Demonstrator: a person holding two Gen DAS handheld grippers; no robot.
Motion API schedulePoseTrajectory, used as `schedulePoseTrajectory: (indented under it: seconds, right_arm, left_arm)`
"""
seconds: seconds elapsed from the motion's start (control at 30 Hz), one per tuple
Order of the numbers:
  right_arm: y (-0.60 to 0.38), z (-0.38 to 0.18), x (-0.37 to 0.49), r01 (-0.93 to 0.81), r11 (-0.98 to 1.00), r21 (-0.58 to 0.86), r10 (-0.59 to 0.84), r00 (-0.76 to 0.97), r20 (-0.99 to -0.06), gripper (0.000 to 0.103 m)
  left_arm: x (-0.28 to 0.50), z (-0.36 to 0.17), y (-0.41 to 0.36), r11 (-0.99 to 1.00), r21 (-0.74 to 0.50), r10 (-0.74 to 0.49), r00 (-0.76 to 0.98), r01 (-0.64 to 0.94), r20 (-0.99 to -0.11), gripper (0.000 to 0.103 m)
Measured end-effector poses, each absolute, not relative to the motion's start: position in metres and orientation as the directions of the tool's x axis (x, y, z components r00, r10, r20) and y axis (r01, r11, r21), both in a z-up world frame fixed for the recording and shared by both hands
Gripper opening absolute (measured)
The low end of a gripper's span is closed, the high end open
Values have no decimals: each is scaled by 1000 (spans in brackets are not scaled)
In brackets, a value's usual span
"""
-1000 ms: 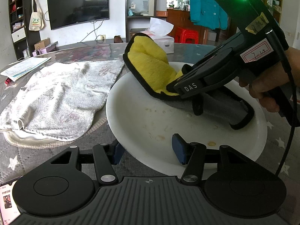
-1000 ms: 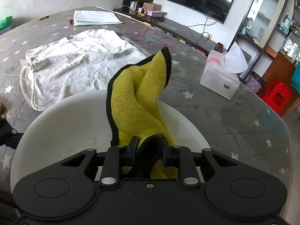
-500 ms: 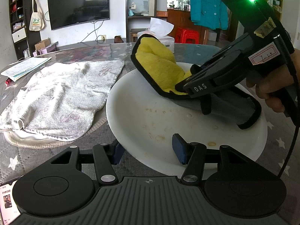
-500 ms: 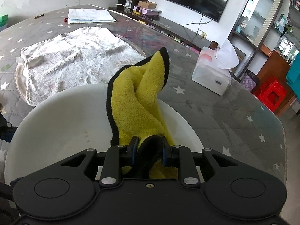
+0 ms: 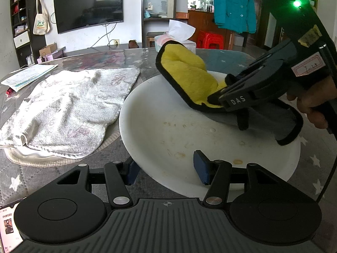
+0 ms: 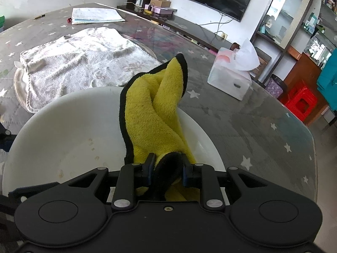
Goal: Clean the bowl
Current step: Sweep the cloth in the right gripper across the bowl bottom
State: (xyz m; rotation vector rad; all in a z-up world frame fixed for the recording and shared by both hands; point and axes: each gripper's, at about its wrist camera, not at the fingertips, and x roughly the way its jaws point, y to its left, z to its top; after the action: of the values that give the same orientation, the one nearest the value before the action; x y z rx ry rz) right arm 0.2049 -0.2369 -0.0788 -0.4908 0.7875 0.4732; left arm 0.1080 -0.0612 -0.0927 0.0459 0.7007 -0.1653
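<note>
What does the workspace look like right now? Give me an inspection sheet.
Surface: table, grey starred cover.
Job's things: white bowl with brownish spots inside; yellow cloth draped over its far rim.
Clutter: white towel, tissue box, papers.
Grippers: right tool shut on the cloth; left tool open, straddling the bowl's near rim.
Cables: black cable hangs from the right tool.
Surroundings: TV, shelves, teal jacket, red stool.

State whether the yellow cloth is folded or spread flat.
Folded: the yellow cloth is bunched lengthwise, clamped in the right hand-held gripper over the bowl.
</note>
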Motion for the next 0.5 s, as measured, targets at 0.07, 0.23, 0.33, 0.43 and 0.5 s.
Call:
schedulePoseTrajectory:
  seconds: [0.07, 0.23, 0.33, 0.43, 0.5]
  right_arm:
    - [-238, -79, 204, -565, 790, -236, 213, 615, -759, 25]
    - [-243, -78, 201, -556, 796, -237, 202, 614, -763, 25]
    - [-245, -78, 199, -551, 801, -235, 198, 614, -764, 25]
    - [-248, -77, 196, -546, 804, -234, 193, 613, -766, 25]
    - [-250, -77, 194, -543, 808, -231, 191, 611, -768, 25]
  left_arm:
    - [108, -93, -61, 986, -13, -136, 752, 167, -645, 56]
    - [108, -92, -61, 986, -12, -136, 751, 168, -646, 56]
    - [108, -92, -61, 986, -12, -136, 751, 168, -646, 56]
    - [107, -92, -61, 986, -11, -136, 751, 168, -646, 56]
    - [107, -92, -62, 986, -11, -135, 751, 168, -646, 56]
